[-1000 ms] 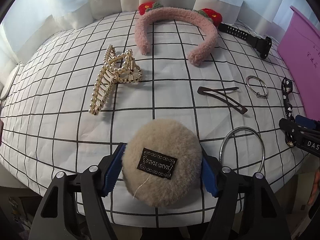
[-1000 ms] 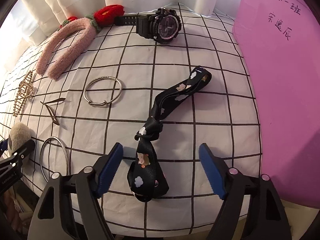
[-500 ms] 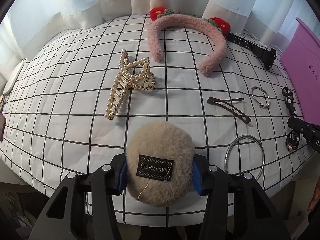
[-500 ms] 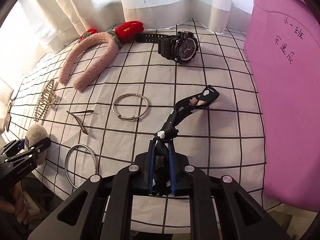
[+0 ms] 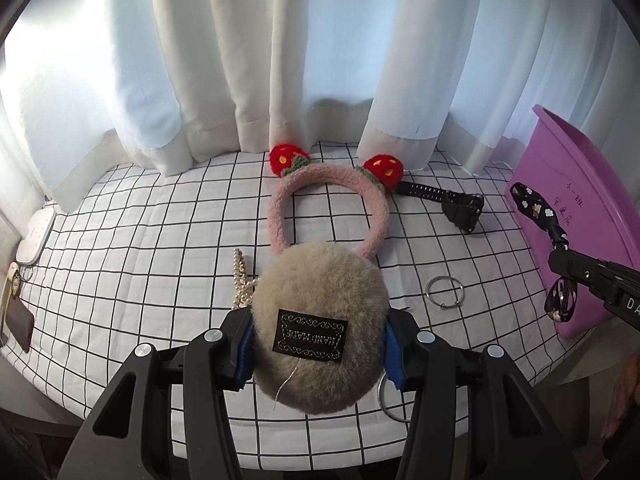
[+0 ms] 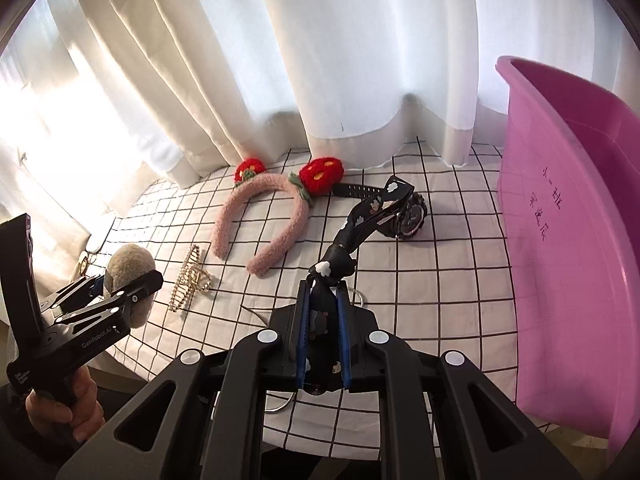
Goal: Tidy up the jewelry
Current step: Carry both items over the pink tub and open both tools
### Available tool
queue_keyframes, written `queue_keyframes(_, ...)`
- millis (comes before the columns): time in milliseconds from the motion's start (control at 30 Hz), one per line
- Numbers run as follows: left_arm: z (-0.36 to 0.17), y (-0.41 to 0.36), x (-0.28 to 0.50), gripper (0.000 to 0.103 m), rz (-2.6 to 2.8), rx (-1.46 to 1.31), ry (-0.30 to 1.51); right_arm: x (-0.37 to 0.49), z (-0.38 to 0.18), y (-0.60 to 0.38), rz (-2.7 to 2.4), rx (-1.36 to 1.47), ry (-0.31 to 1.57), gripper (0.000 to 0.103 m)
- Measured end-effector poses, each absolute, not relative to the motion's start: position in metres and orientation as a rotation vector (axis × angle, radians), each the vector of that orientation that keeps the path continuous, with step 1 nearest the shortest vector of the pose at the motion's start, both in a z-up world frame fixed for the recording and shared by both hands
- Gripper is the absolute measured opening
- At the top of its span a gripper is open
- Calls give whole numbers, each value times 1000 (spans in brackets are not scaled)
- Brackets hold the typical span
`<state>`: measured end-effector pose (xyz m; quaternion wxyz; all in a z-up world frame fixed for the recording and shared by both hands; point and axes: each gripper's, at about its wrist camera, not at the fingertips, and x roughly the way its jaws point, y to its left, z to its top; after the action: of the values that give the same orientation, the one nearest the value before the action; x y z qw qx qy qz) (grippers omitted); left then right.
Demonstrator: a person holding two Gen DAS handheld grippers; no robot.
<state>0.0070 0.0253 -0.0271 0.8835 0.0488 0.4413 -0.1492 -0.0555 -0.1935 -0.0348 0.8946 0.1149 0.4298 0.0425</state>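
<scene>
On the far left, at the edge of the checked table (image 5: 120, 240), a small white case (image 5: 36, 236) and a brown tag (image 5: 18, 322) lay out of my way. My left hand-held gripper (image 5: 320, 340) was clamped on the beige fur puff (image 5: 320, 320), its blue pads pressed into the soft sides so the puff hung clear of the cloth with its black label facing me; I judged a side squeeze suited something that plush. Behind it lay the pearl claw clip (image 6: 188, 276), and farther back the pink plush headband (image 5: 328, 208) with red strawberries rested against the curtain (image 5: 280, 60). To the right of that sat the black watch (image 5: 460, 204), with a small silver ring (image 5: 444, 293) nearer me. My right hand-held gripper (image 6: 324, 332) was closed tight on the knotted black patterned hair tie (image 6: 340, 256), pinching its lower loop so the rest stood up out of the jaws. On the far right stood the pink bin (image 6: 568, 220), near enough that I judged both pieces were meant for it.
</scene>
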Motion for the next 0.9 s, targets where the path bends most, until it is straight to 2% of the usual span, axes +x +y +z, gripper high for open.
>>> queue_keyframes(267, 45, -54, 9, 48, -534, 120, 771, -91, 42, -247, 3, 274, 703, 13)
queue_keyframes(433, 75, -134, 1, 49, -704, 156, 689, -122, 66, -309, -135, 288, 651, 13)
queue_keyframes(633, 76, -239, 4, 49, -843, 183, 726, -141, 58, -385, -253, 326, 678, 13)
queue_keyframes(900, 38, -338, -1, 50, -873, 285, 878, -136, 10, -444, -256, 409, 793, 13)
